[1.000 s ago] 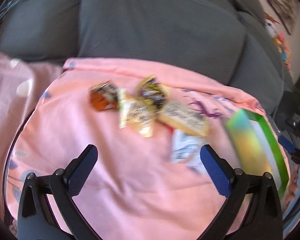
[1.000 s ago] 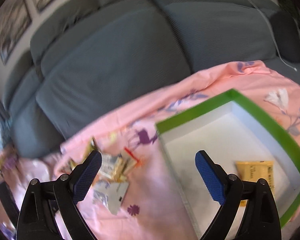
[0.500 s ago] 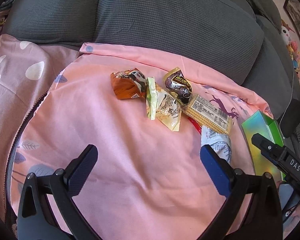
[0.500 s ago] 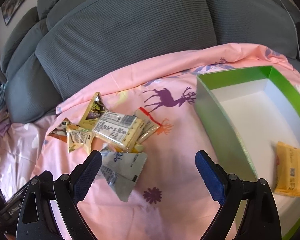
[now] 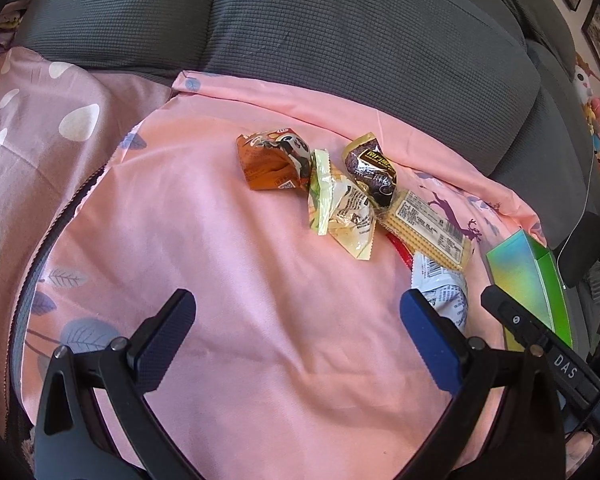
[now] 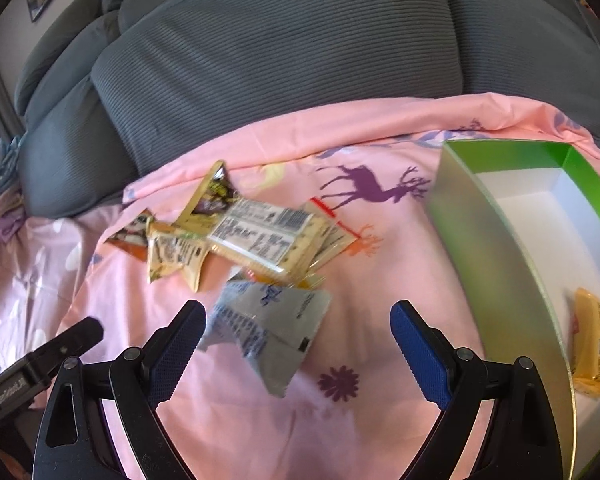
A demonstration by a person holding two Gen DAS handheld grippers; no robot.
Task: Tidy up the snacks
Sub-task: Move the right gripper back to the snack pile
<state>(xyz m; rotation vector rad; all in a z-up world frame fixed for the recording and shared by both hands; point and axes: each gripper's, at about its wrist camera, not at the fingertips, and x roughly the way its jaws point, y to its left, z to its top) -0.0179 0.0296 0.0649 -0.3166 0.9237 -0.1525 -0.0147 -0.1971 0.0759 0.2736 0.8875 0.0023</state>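
The right gripper [image 6: 296, 344], jaws spread and empty, stands just short of the white-grey packet [image 6: 268, 328], which lies nearest its left finger; it should centre on that packet before closing, while the left gripper [image 5: 296, 340] hangs equally unclenched alongside.

The pink sheet [image 5: 228, 264] is smooth, matt printed cloth, lightly creased. Behind it the grey sofa cushions [image 5: 340, 40] show a coarse, ribbed, waffle-like weave. The snack wrappers are thin crinkled plastic film: the orange packet [image 5: 268, 162] and the dark chocolate packet [image 5: 374, 174] look glossy, and the white sachet [image 6: 268, 324] has a duller sheen. The green box [image 6: 496, 248] looks like cardboard, shiny and iridescent outside, plain matt white inside. Each claw has matt black plastic arms and blue textured pads [image 6: 418, 354].
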